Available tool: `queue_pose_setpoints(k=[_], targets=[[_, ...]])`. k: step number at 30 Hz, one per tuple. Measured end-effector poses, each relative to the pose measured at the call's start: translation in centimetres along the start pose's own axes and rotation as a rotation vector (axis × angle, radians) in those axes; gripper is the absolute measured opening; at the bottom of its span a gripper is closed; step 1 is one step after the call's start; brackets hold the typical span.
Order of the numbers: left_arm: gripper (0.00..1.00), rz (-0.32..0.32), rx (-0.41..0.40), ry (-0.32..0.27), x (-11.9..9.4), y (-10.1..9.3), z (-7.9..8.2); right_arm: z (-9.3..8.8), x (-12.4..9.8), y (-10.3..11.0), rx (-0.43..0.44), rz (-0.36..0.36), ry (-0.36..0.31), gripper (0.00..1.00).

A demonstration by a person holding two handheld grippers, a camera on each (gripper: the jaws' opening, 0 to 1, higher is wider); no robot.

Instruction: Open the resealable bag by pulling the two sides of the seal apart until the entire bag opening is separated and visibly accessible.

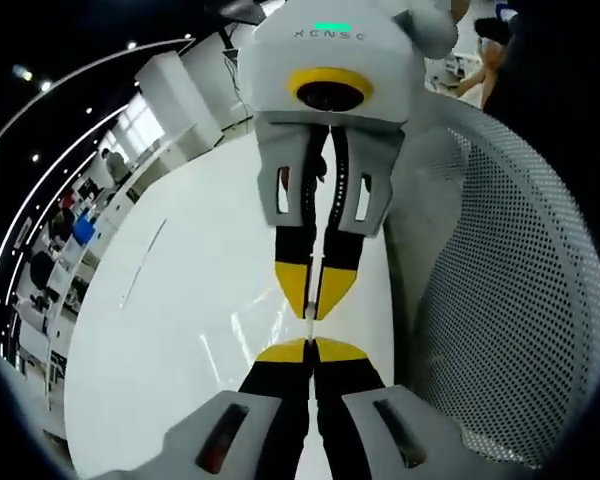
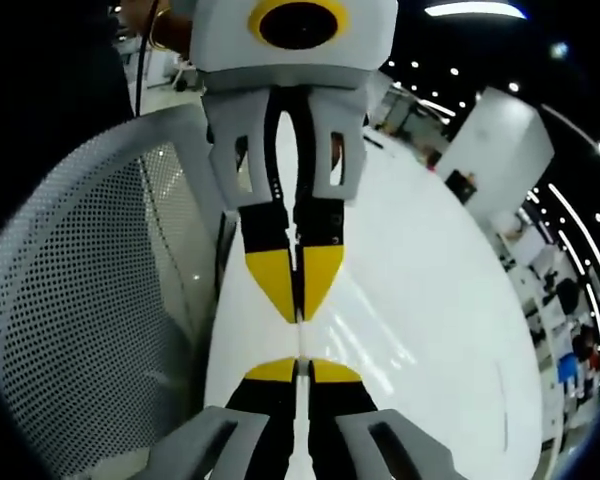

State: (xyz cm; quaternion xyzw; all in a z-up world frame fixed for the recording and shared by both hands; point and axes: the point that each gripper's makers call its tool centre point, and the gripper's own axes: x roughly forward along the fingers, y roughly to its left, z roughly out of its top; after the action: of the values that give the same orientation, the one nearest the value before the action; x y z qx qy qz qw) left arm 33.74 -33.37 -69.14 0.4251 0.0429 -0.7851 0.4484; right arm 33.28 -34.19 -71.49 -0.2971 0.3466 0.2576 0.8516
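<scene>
The resealable bag is clear and seen edge-on, only a thin pale strip (image 1: 309,328) between the two sets of yellow tips; the same strip of the bag (image 2: 298,340) appears in the right gripper view. My left gripper (image 1: 310,346) rises from the bottom of its view, jaws pressed together on that strip. My right gripper (image 1: 313,311) comes down from the top, facing it tip to tip, also shut on the film. In the right gripper view my right gripper (image 2: 297,363) is below and the left gripper (image 2: 300,314) above. The rest of the bag is too transparent to make out.
A glossy white table (image 1: 180,330) lies under both grippers and also shows as the table (image 2: 430,320). A white mesh chair back (image 1: 520,300) curves close beside them, and is seen as the chair back (image 2: 80,300). Desks and people sit far behind.
</scene>
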Motion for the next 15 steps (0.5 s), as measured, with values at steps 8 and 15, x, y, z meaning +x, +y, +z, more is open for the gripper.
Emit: queue_pose_setpoints(k=[8, 15], targets=[[0.0, 0.007, -0.003, -0.013, -0.21, 0.01, 0.07, -0.58, -0.37, 0.02, -0.019, -0.007, 0.02, 0.0], [0.0, 0.024, 0.043, -0.026, -0.08, 0.22, 0.31, -0.51, -0.59, -0.4, -0.022, -0.018, 0.019, 0.0]])
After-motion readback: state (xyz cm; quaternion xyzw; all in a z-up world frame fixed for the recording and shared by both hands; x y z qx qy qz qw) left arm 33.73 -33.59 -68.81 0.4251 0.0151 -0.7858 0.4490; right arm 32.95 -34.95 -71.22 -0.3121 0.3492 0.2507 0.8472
